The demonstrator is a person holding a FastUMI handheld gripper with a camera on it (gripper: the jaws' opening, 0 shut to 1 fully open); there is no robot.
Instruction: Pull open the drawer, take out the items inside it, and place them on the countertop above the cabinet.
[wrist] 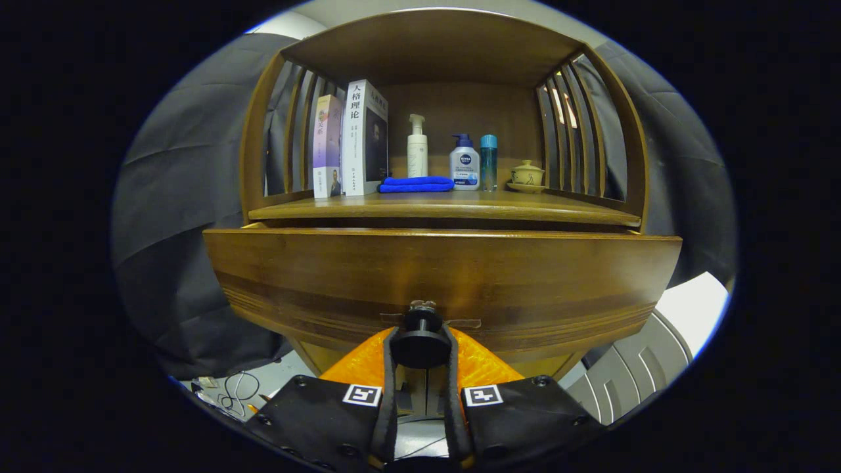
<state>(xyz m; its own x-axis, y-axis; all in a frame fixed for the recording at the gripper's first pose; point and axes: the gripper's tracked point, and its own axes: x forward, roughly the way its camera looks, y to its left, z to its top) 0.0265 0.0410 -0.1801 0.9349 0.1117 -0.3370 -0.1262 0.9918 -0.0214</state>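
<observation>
Right now I have the gripper [420, 351] clamped on the drawer knob [420, 347], both fingers pressing its dark round head from either side, so I judge this to be the pulling-open step. The drawer front [440, 279] stands forward of the cabinet, its top edge proud of the countertop [447, 209] above, which suggests it is already partly out; I cannot see into it from here, so what it holds is unknown to me. My next move, as I read it, calls for a straight, level draw back along the drawer's line without twisting the knob, until the inside shows. The countertop is already busy: two upright books [351, 141] toward the slatted left side, a folded blue cloth [416, 184] just beside them, then a white pump bottle [417, 148], a second pump bottle [464, 164] and a slim teal bottle [488, 161], with a small lidded cup [527, 175] on a saucer near the right slats. Bare wood lies along the front edge. Dark cloth hangs behind, and loose cables [236, 391] lie low to the left.
</observation>
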